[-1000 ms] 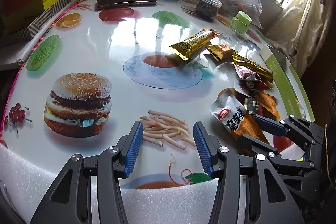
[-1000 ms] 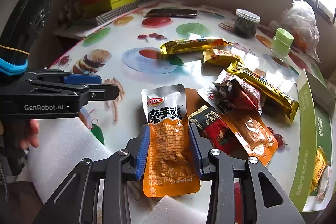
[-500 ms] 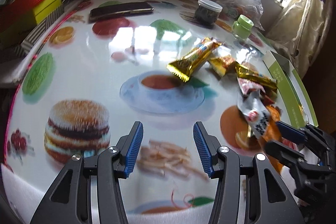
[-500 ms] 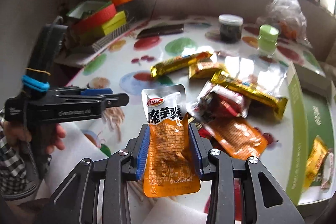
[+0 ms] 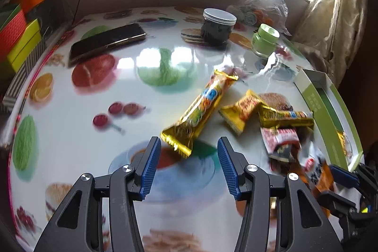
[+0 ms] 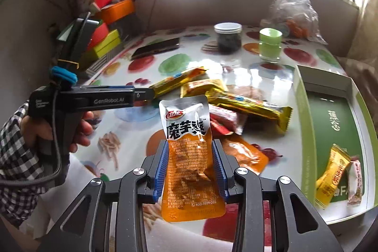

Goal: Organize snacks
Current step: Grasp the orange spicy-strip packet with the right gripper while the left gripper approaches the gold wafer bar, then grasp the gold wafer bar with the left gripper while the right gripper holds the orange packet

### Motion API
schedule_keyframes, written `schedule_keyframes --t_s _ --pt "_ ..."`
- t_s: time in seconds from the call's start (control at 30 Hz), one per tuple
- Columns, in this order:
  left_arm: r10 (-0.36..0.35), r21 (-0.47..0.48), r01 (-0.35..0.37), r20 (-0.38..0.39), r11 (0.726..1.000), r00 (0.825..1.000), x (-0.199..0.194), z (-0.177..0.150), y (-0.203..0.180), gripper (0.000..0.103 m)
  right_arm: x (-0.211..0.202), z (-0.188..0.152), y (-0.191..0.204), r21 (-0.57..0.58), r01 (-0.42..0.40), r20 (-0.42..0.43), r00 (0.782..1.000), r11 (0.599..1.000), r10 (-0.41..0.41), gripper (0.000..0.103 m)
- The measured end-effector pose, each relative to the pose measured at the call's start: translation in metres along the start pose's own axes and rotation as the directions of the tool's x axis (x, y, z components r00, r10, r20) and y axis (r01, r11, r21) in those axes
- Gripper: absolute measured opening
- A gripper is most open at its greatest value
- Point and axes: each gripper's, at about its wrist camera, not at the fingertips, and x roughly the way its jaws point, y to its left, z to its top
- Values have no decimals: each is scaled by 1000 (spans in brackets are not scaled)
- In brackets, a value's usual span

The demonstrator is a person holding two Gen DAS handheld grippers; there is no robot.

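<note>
Since a second ago the left gripper [image 5: 186, 164] has travelled forward over the table [image 5: 113, 96]: the printed burger and fries that sat under its fingers have slid to the bottom edge of the left wrist view, and the long gold snack bar [image 5: 200, 108] now lies just ahead of its tips, at centre frame. The orange pouch [image 6: 189, 152] has risen with the right gripper [image 6: 190, 169]; the table looks lower behind it than before.

The left jaws stand wide apart, with nothing between them and the blue pads clear of the bar. The right jaws are clamped on the orange pouch, pinching its sides, its white top upright at mid-frame.

The other packets lie heaped right of centre, beside the green box [image 6: 330, 134] at the right edge, where a yellow packet [image 6: 330, 176] lies in its lower corner.
</note>
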Motion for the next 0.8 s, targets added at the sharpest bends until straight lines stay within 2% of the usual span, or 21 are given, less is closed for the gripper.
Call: schedule_keyframes --t_s 0.43,0.8 --pt "5 71 -3 -32 997 999 39 29 -14 51 -10 5 -14 47 44 30 999 998 -46 35" --pt "7 85 -3 -48 996 999 55 40 -17 51 -10 7 -22 76 58 34 998 995 -61 35"
